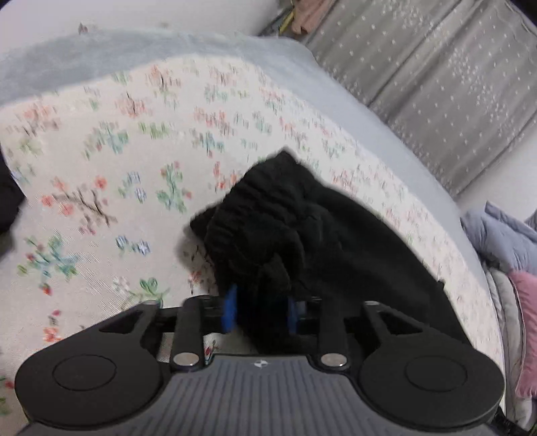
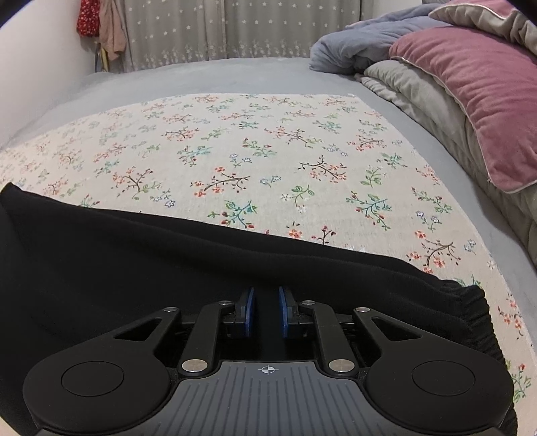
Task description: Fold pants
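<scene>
The black pants (image 1: 302, 234) hang bunched from my left gripper (image 1: 260, 310), which is shut on a thick wad of the fabric and holds it above the floral cloth (image 1: 117, 167). The left view is blurred. In the right wrist view the pants (image 2: 167, 261) lie spread flat across the floral cloth (image 2: 268, 151), with the elastic waistband (image 2: 470, 308) at the right. My right gripper (image 2: 267, 313) is low over the fabric, its blue pads (image 2: 249, 312) closed on a fold of black cloth.
The floral cloth lies on a grey bed sheet (image 2: 201, 73). A pile of bedding with a pink pillow (image 2: 470, 84) and a blue duvet (image 2: 362, 43) stands at the right. Star-patterned curtains (image 2: 218, 26) hang behind the bed.
</scene>
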Motion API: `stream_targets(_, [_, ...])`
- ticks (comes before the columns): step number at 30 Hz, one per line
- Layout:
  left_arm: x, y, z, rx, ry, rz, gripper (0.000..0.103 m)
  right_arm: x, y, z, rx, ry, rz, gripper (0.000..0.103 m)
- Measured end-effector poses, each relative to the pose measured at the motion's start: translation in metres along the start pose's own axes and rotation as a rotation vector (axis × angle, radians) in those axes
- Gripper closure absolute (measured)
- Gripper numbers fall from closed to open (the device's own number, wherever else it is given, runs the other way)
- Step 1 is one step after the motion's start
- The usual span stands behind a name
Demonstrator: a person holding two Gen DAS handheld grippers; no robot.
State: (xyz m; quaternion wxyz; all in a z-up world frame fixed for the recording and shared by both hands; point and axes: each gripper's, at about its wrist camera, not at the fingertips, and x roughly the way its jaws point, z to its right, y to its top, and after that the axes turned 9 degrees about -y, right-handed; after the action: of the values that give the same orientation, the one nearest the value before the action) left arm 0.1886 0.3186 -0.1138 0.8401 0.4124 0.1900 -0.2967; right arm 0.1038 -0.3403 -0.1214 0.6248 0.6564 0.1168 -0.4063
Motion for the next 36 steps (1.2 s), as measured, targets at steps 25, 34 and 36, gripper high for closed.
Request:
stream_targets(25, [0.024,0.038,0.05,0.025,0.207,0.11,0.067,-0.002,0.0,-0.01,-0.049,-0.028,0.002,0.085])
stream_targets(34, [-0.011,0.029,-0.011,0.073,-0.15,0.266,0.066,0.0,0.002,0.01,0.055,0.008,-0.028,0.099])
stream_targets(36, [0.012,0.015,-0.033,0.067,-0.016,0.088,0.065,-0.001,0.0,0.01,0.049,0.009,-0.03,0.099])
